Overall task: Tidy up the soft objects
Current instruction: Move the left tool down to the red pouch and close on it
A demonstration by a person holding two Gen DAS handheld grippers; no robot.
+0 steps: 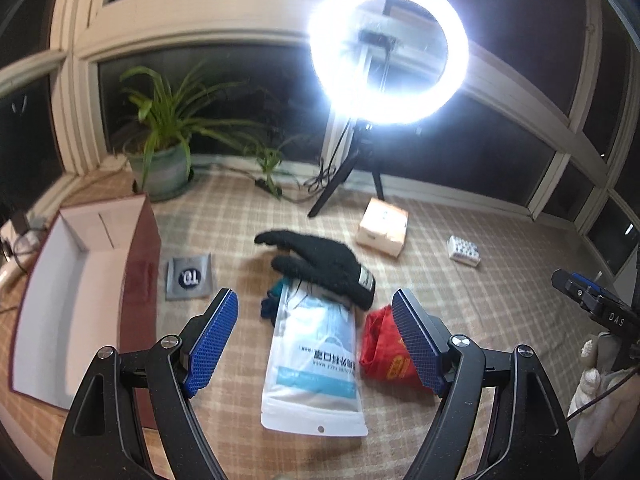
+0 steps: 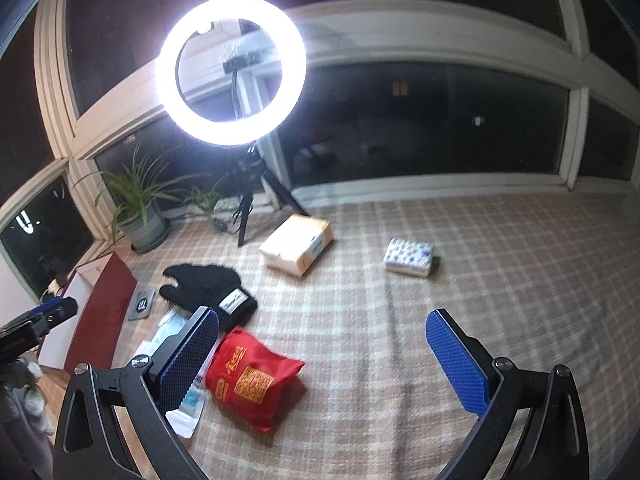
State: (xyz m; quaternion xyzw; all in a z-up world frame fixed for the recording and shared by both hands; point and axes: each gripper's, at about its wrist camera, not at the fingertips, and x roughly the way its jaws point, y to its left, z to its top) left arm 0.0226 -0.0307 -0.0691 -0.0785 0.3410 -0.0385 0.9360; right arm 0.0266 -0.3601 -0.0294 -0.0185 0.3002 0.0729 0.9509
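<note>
Both claws gape; box [image 1: 80, 272] holds nothing.

Left tool [image 1: 316, 338]: matte black linkage arms with triangular cut-outs, round silver pivot screws, blue honeycomb-textured rubber fingers [image 1: 214, 334]. Right tool [image 2: 322, 354]: same black arms, silver screws, blue textured fingers [image 2: 456, 356]; "DAS" printed on its body.

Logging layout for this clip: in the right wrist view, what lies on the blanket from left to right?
Dark red open box → black knitted glove → orange-and-white tissue pack → small white patterned tissue packet.
</note>
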